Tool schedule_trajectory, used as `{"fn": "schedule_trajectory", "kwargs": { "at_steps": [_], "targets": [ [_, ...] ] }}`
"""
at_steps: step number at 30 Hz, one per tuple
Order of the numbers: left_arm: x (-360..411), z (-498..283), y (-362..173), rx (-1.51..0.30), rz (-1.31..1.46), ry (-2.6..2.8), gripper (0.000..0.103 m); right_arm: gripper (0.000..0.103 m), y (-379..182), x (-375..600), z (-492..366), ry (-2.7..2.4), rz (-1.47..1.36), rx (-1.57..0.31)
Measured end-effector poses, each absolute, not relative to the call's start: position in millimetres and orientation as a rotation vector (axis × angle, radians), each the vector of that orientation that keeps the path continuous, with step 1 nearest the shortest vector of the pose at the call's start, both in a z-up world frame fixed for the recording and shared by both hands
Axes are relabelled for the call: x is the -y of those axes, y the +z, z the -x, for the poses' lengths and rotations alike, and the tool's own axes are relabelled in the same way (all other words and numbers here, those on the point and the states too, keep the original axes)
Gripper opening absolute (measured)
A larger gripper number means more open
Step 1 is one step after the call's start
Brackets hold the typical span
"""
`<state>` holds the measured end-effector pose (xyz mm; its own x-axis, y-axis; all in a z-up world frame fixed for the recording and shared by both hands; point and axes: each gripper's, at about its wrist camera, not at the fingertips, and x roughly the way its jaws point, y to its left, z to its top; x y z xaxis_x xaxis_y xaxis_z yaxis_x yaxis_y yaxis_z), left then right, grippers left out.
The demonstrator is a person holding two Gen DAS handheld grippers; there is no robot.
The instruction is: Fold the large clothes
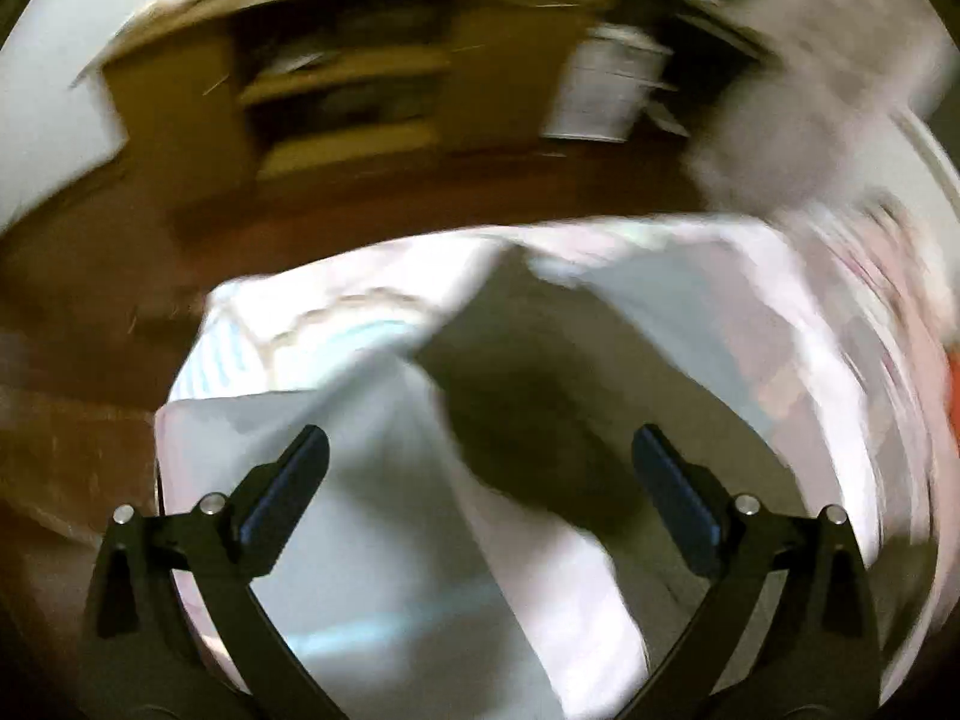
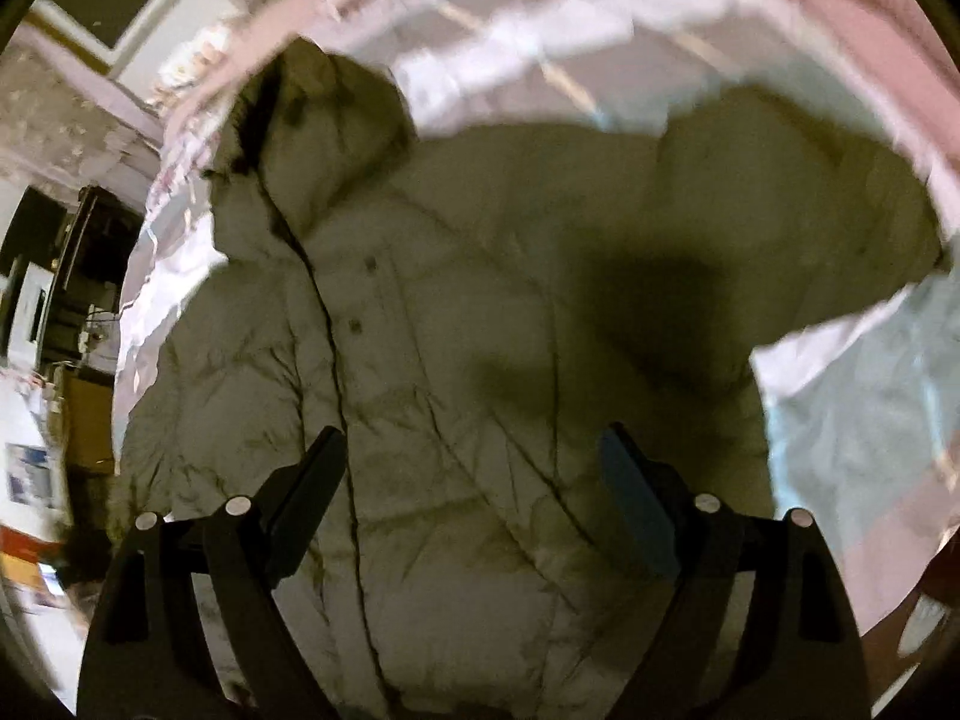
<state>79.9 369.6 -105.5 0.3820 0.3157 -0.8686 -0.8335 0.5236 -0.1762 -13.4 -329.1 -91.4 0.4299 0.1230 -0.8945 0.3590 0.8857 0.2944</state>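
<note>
A large olive-khaki hooded puffer jacket (image 2: 480, 312) lies spread flat on a pale bed sheet (image 2: 840, 420), front up, zip and snaps showing, hood (image 2: 324, 120) toward the far left. My right gripper (image 2: 474, 462) hovers open and empty above the jacket's lower body. In the left wrist view, blurred by motion, a part of the jacket, perhaps a sleeve (image 1: 528, 372), lies on the sheet (image 1: 372, 540). My left gripper (image 1: 480, 456) is open and empty above it.
A wooden shelf unit (image 1: 348, 96) stands beyond the bed, with brown floor (image 1: 90, 312) between. A pink patterned cover (image 2: 600, 0) lies past the jacket. Furniture and clutter (image 2: 66, 312) sit at the left of the right wrist view.
</note>
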Motion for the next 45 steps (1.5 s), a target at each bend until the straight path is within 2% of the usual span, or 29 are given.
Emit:
{"fn": "schedule_trajectory", "kwargs": {
  "at_steps": [6, 8, 11, 13, 16, 20, 22, 25, 29, 31, 33, 36, 40, 43, 44, 45],
  "targets": [
    [-193.7, -110.1, -66.6, -1.011, 0.289, 0.318, 0.101, 0.093, -101.8, 281.4, 12.4, -0.055, -0.324, -1.158],
    [-130.8, -106.6, -77.0, -1.056, 0.191, 0.183, 0.101, 0.093, -125.5, 267.2, 14.6, -0.028, -0.298, -1.227],
    [-63.5, -92.2, -119.4, -1.143, -0.011, 0.086, 0.101, 0.093, -168.8, 250.7, 24.3, -0.01, -0.26, -1.356],
    [-40.0, -75.1, -148.4, -1.227, -0.098, 0.048, 0.101, 0.093, -193.8, 246.1, 34.7, -0.041, -0.216, -1.428],
    [-35.7, -40.5, -219.5, -1.465, -0.16, 0.027, 0.101, 0.095, -234.4, 247.6, 53.3, -0.055, -0.192, -1.528],
    [-32.7, -33.7, -217.3, -1.441, -0.221, 0.028, 0.1, 0.098, -229.0, 240.9, 52.4, -0.013, -0.144, -1.526],
    [-30.5, -36.2, -189.8, -1.379, -0.174, 0.007, 0.098, 0.096, -201.2, 263.1, 40.7, 0.027, -0.315, -1.438],
    [-12.9, -38.2, -122.7, -1.115, -0.153, -0.077, 0.101, 0.096, -142.9, 327.1, 24.0, -0.107, -0.431, -1.206],
    [10.8, -49.9, -87.1, -1.048, -0.069, -0.165, 0.101, 0.097, -116.4, 445.5, 10.4, -0.313, -0.719, -1.069],
    [22.4, -56.2, -78.9, -1.052, -0.002, -0.24, 0.101, 0.097, -126.7, 517.5, 8.5, -0.397, -0.879, -1.003],
    [37.2, -57.9, -80.4, -1.077, -0.005, -0.285, 0.101, 0.098, -138.0, 558.6, 13.0, -0.495, -0.917, -0.955],
    [50.7, -59.1, -98.6, -1.126, -0.066, -0.28, 0.101, 0.099, -191.9, 624.0, 29.5, -0.607, -1.08, -0.955],
    [58.0, -68.3, -120.2, -1.215, -0.049, -0.244, 0.101, 0.099, -247.5, 652.4, 57.9, -0.661, -1.413, -0.865],
    [54.2, -77.4, -133.4, -1.282, -0.013, -0.24, 0.101, 0.099, -259.0, 657.2, 51.3, -0.691, -1.422, -0.818],
    [54.7, -77.9, -136.8, -1.289, -0.019, -0.238, 0.101, 0.098, -263.3, 657.0, 48.6, -0.703, -1.417, -0.823],
    [53.9, -77.7, -138.6, -1.293, -0.033, -0.233, 0.101, 0.084, -265.2, 655.4, 46.7, -0.73, -1.405, -0.818]
  ]
}}
